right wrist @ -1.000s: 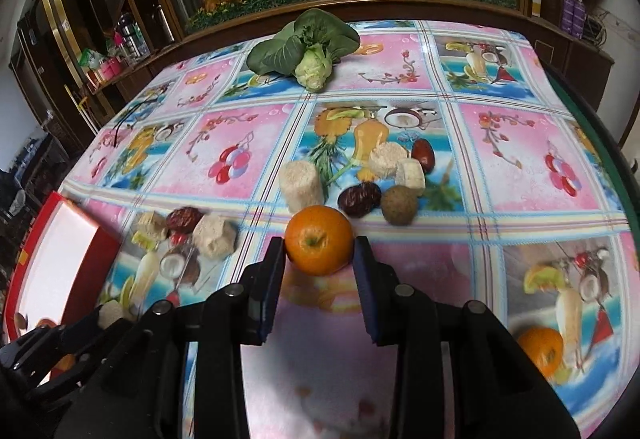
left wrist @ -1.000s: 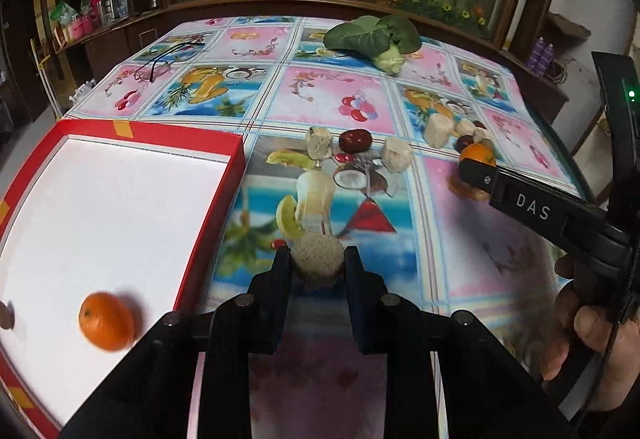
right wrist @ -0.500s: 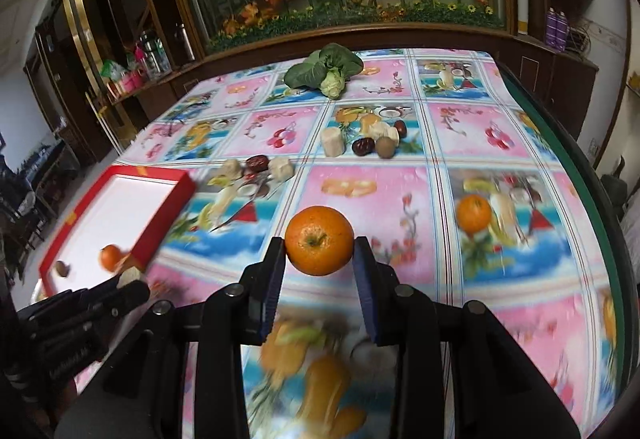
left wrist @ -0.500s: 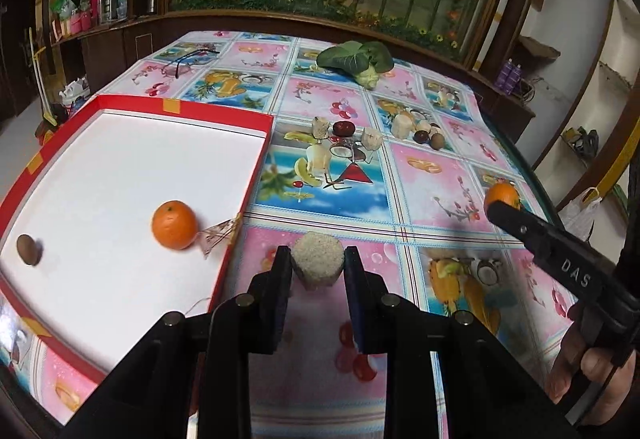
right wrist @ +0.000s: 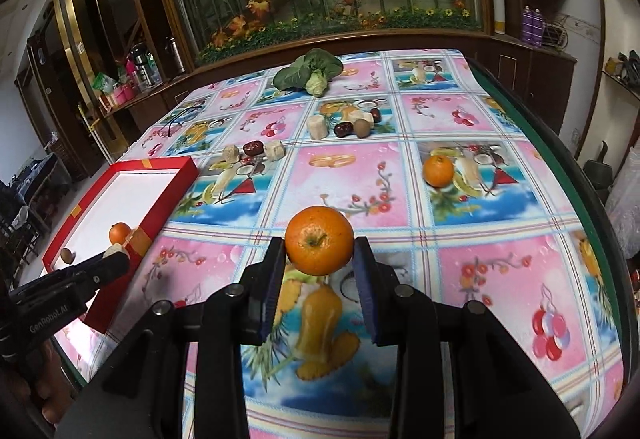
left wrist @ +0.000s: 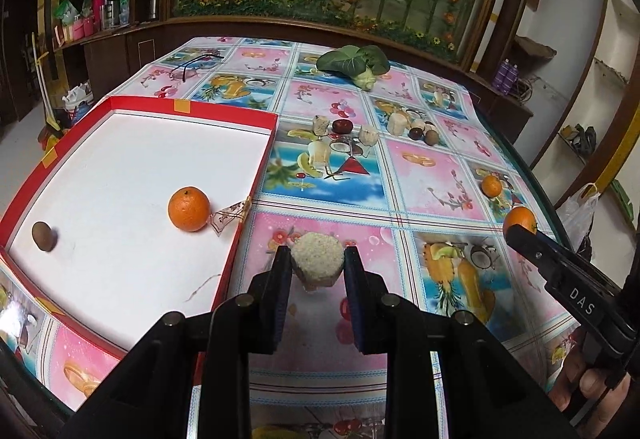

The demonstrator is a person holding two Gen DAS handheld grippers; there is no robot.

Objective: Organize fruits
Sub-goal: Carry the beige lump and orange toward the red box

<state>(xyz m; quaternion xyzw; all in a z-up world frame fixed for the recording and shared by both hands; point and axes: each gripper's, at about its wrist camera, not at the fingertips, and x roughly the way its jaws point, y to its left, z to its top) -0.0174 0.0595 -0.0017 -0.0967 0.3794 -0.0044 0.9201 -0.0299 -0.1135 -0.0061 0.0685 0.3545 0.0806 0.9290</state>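
Observation:
My left gripper [left wrist: 317,265] is shut on a pale rough chunk [left wrist: 317,263], held above the tablecloth just right of the red tray [left wrist: 256,163]. Inside the tray lie an orange [left wrist: 189,209] and a small brown fruit [left wrist: 43,235]. My right gripper [right wrist: 320,251] is shut on an orange [right wrist: 320,240], lifted over the cloth. From the left wrist view that right gripper [left wrist: 520,229] shows at the far right with its orange [left wrist: 519,218]. A third orange [right wrist: 438,170] rests on the cloth to the right. Dates and pale chunks [right wrist: 348,125] lie in two clusters farther back.
A leafy green vegetable [right wrist: 308,73] lies near the table's far edge. Black glasses [left wrist: 192,65] rest at the far left of the cloth. A wooden cabinet with a plant display runs behind the table. The table's right edge [right wrist: 560,167] is dark green. A hand [left wrist: 592,387] grips the right tool.
Both grippers have pulled back toward the near edge and risen a little with their loads. The fruit clusters now look farther off and more of the tray shows.

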